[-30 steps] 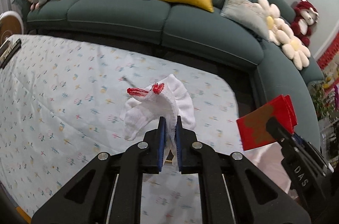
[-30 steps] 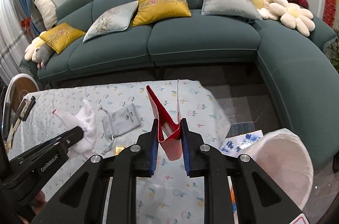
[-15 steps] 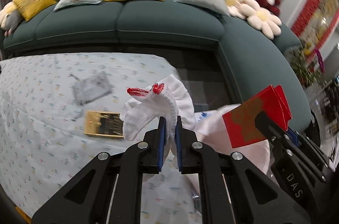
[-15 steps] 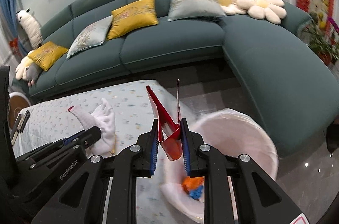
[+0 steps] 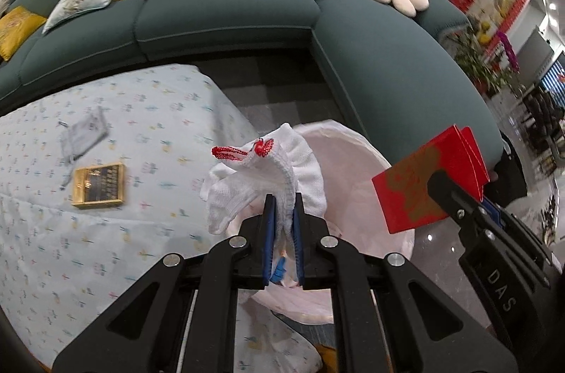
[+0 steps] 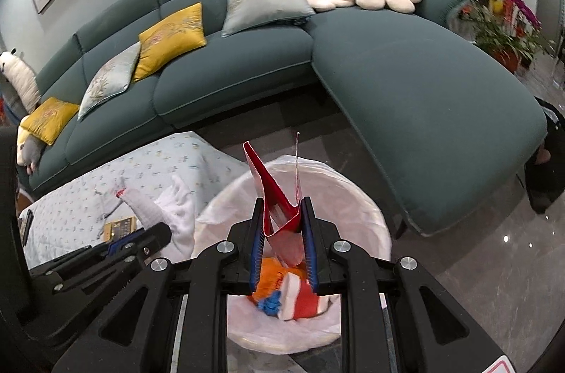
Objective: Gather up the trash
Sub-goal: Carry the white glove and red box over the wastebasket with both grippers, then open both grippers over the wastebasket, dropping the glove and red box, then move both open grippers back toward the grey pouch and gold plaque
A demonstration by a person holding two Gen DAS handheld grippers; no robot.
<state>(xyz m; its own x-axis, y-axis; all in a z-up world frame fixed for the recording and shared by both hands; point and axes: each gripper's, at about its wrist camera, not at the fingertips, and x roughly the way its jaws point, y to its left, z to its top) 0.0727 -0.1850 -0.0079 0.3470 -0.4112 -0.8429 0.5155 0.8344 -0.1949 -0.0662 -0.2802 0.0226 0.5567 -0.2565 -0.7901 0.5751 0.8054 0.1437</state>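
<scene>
I've got both loads over the bin now. My left gripper (image 5: 282, 221) is clamped tight on the white glove (image 5: 268, 175), hanging above the near rim of the lined trash bin (image 6: 353, 196). My right gripper (image 6: 282, 224) pinches the folded red envelope (image 6: 279, 203) right over the bin's mouth, where 2 or 3 colourful scraps (image 6: 293, 295) already lie. Neither piece is dropped yet. Left on the table: a gold box (image 5: 99, 184) and a grey pouch (image 5: 84, 134).
</scene>
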